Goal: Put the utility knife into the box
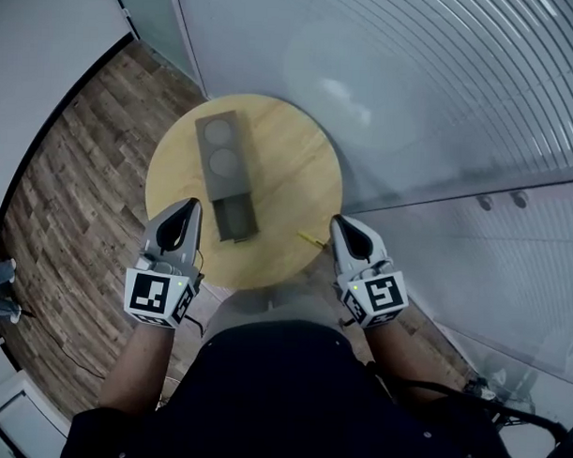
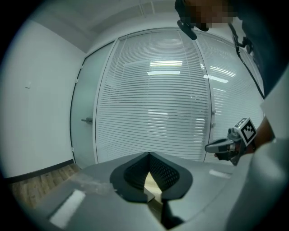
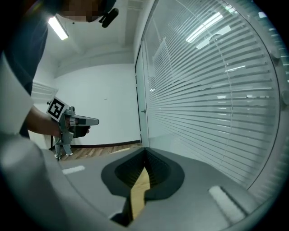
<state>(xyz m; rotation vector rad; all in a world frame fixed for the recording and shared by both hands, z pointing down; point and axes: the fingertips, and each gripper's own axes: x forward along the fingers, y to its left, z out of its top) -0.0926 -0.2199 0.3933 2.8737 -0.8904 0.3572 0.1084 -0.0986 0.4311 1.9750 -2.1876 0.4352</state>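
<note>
A long dark grey box lies on the round wooden table, with two round recesses at its far end and an open compartment at its near end. A thin yellow item, seemingly the utility knife, rests near the table's front right edge. My right gripper hovers just right of it, shut and empty. My left gripper sits at the table's front left, beside the box's near end, also shut with nothing in it. Each gripper view shows closed pads: left gripper, right gripper.
Glass walls with horizontal blinds curve round the far and right sides of the table. Wood-plank floor shows at the left. The opposite right gripper and the opposite left gripper appear in the gripper views.
</note>
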